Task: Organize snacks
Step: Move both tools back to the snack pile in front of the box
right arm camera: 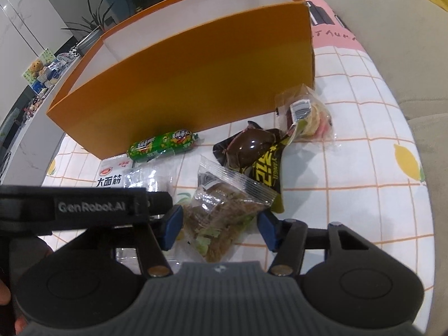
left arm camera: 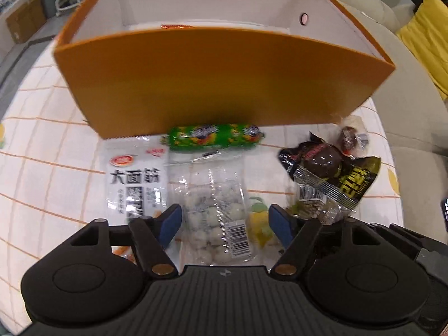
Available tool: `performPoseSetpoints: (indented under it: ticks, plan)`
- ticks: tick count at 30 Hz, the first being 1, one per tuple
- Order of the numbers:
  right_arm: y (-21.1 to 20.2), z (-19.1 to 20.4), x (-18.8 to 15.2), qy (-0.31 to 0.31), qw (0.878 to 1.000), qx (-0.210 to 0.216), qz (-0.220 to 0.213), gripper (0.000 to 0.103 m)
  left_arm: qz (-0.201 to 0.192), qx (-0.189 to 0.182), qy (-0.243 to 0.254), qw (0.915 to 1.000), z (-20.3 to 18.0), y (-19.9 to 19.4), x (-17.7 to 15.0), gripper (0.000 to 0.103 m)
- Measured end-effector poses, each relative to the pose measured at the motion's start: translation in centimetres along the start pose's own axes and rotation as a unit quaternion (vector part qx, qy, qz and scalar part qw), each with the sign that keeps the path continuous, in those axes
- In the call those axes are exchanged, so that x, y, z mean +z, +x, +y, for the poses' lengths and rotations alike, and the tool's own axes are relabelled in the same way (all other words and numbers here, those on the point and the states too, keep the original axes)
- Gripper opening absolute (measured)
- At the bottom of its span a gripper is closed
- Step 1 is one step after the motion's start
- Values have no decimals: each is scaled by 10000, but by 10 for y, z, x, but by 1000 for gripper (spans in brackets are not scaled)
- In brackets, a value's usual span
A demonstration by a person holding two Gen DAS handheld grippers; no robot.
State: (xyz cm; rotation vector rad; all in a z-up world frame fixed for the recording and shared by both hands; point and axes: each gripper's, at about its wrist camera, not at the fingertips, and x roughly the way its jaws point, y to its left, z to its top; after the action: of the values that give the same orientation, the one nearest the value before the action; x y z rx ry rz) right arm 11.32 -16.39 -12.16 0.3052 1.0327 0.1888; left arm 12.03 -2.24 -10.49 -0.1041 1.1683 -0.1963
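Checked cloth with lemon prints covers the worktop (right arm camera: 364,168), and on it the snacks lie loose in front of an orange box (left arm camera: 218,84) whose white inside shows no snack in either view. Nearest the left hand-held gripper (left arm camera: 224,221), whose blue pads stand wide apart, is a clear packet of pale round pieces (left arm camera: 215,207), lying between the jaws but not pinched. The right hand-held gripper (right arm camera: 219,224) is likewise spread wide around a clear packet of brown crumbly snack (right arm camera: 224,212), without closing on it. Beyond these sit a white pouch with black lettering (left arm camera: 134,179), a green sausage-shaped stick (left arm camera: 215,135) touching the box's front wall, a black-and-yellow pack holding a dark egg-shaped item (right arm camera: 257,156), and a small clear-wrapped cake (right arm camera: 305,114) near the box's right corner. Judging by this, the organizing has hardly begun: all 6 visible snacks remain outside the box, and each gripper seems poised for a first pick.
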Motion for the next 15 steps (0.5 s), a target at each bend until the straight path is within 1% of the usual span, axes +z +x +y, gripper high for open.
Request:
performPoseSetpoints:
  ticks: [2,5,9,15]
  plan:
    - [-3,0,-1,-91,9999,-114,26,53,-3,-27,101,9999,-3,2,-1,81]
    - [-7,-4,-3,-180,9996,-199,58,53,31,29,220,9997,-7,4,0,81]
    - [-8,-10,-4,-150,9997,-139,94,54,62,181,176,9997,-8,8,1,81]
    - [-7,-10,-5,-191,9997,-122,78,54,21,416,347,9985,-16,11,2,84]
